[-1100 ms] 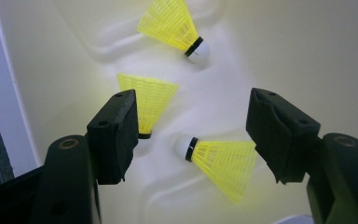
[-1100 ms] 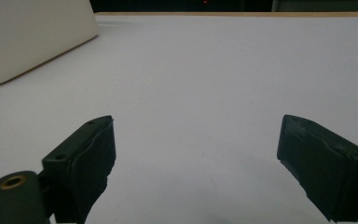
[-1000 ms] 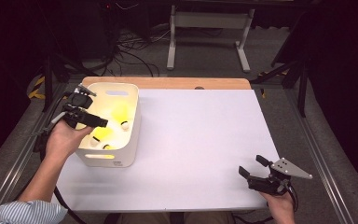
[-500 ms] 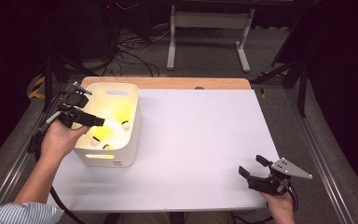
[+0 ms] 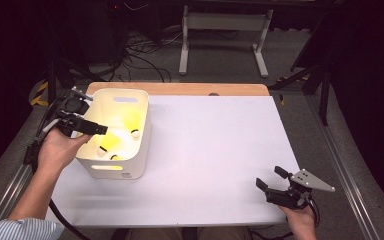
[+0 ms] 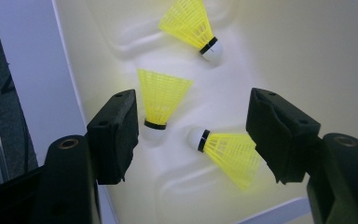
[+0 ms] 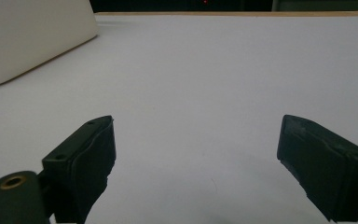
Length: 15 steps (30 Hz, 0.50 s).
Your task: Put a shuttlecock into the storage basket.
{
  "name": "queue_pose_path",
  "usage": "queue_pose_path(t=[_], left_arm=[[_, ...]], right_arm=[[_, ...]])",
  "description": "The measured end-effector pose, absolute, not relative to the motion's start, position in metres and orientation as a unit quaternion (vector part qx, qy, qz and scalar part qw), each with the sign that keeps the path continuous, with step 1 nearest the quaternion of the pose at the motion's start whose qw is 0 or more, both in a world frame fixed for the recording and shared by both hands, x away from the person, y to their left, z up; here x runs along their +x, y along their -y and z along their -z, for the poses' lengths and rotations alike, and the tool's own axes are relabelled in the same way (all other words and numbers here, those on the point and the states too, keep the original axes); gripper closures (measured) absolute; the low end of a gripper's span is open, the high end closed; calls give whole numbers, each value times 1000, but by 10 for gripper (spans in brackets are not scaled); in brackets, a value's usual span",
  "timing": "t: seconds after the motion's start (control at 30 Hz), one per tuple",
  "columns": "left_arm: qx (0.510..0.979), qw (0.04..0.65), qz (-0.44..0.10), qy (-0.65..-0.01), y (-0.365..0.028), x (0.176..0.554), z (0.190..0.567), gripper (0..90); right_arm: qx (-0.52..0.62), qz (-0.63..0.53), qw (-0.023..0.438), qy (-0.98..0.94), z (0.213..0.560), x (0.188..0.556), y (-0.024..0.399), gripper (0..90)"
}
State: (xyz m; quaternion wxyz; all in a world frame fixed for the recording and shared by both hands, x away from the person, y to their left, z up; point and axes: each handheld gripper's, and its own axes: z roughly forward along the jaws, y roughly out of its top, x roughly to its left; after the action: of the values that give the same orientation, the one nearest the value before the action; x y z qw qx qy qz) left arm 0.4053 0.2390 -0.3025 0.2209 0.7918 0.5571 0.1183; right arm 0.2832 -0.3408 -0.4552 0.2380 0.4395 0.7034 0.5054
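Your left claw hangs over the left rim of the white bin, jaws apart, nothing between them. Three yellow shuttlecocks lie on the bin floor, well below the jaws. Your right claw rests low at the table's near right corner, jaws wide apart, empty, well apart from the bin

- The left gripper drew back slightly toward the left rim of the white bin, away from its middle.
- The person's left forearm swung outward toward the table's left edge.
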Motion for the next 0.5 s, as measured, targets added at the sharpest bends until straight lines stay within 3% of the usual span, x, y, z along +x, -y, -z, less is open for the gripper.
queue_pose_path(t=[0.5], left_arm=[[783,222,-123,-568,-252,402,301,354]], right_arm=[[440,-505,237,-704,455,283,341,123]])
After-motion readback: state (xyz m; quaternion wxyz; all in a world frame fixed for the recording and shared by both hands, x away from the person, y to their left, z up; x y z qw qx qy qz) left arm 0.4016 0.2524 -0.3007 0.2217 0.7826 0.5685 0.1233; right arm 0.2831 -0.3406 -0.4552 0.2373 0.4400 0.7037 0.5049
